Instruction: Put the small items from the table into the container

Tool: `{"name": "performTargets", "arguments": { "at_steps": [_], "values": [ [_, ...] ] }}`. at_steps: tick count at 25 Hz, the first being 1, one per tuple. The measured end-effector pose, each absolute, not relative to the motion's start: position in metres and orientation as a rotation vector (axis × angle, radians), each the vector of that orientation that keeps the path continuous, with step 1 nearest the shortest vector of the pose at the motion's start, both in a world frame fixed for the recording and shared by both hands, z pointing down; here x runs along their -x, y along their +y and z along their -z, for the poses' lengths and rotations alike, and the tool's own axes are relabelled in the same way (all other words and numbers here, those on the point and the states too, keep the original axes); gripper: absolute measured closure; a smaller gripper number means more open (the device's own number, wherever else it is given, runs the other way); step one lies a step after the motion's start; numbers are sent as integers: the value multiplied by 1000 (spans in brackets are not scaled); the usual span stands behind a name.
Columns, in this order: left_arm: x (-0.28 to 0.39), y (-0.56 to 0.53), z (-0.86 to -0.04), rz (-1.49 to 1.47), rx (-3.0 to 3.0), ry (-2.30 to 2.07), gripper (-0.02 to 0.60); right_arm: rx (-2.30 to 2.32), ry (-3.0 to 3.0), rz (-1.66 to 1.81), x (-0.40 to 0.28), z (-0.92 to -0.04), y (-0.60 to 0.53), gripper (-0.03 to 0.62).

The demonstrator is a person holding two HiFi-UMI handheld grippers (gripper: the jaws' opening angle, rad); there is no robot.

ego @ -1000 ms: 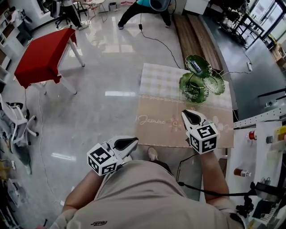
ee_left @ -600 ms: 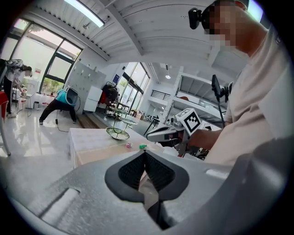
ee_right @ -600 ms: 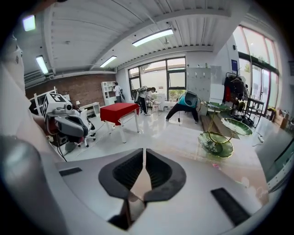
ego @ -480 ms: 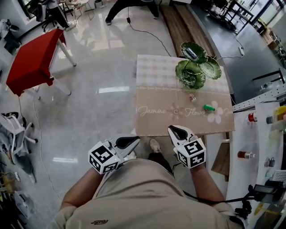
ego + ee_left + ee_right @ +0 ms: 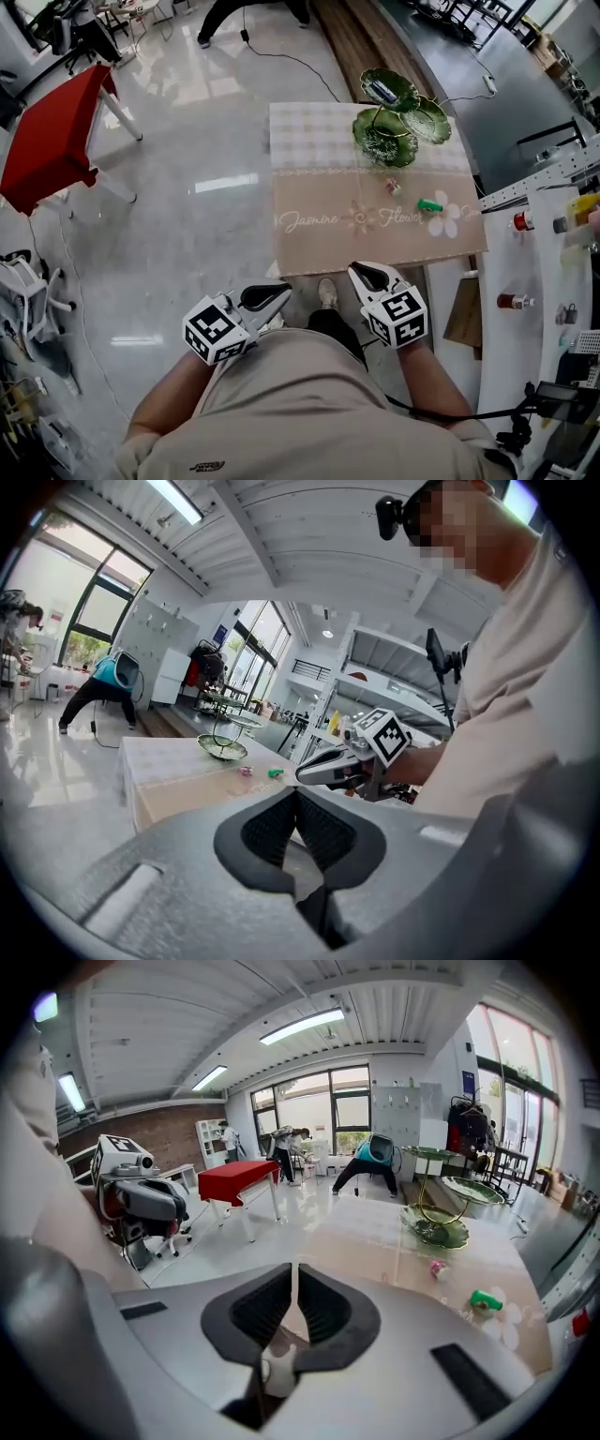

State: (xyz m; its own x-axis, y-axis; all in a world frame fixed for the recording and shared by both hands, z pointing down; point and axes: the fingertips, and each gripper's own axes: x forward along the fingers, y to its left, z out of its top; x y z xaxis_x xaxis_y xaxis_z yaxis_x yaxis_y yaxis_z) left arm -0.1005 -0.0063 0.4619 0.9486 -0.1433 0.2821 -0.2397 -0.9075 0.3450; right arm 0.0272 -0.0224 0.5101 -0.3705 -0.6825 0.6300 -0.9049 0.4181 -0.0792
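Observation:
A beige-clothed table (image 5: 319,244) stands ahead of me. At its far end is a green leaf-shaped tiered dish stand (image 5: 394,122), with a dark item in its top dish. A small pink item (image 5: 393,186) and a small green item (image 5: 430,204) lie on the cloth near the stand; both also show in the right gripper view, pink item (image 5: 436,1267) and green item (image 5: 486,1300). My right gripper (image 5: 367,273) is held shut and empty just short of the table's near edge. My left gripper (image 5: 272,298) is shut and empty by my waist, left of the table.
A red-covered table (image 5: 52,141) stands far left on the glossy floor. A white bench (image 5: 553,281) with bottles runs along the right. An office chair (image 5: 23,291) is at the left edge. A cable (image 5: 300,66) lies on the floor beyond the table, near a person (image 5: 253,9).
My right gripper has drawn back from over the cloth to the table's near edge and sunk a little. The pink and green items have come into sight. The left gripper hardly moved.

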Motion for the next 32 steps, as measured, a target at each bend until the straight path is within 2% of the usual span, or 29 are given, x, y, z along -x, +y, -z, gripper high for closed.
{"name": "performTargets", "arguments": {
  "at_steps": [8, 12, 15, 25, 32],
  "values": [
    [90, -22, -457, -306, -2688, -391, 572, -1351, -2082, -549, -88, -535, -52, 556],
    [73, -31, -453, -296, -2683, -445, 573, -1358, -2016, -542, -132, -557, -76, 474],
    [58, -38, -451, -291, -2674, -488, 572, -1365, -1960, -537, -168, -578, -95, 452],
    [8, -59, -458, -319, -2613, -617, 572, -1383, -1875, -587, -263, -643, -167, 413],
    [-13, -76, -454, -358, -2586, -736, 572, -1342, -1859, -655, -291, -686, -213, 391]
  ]
}}
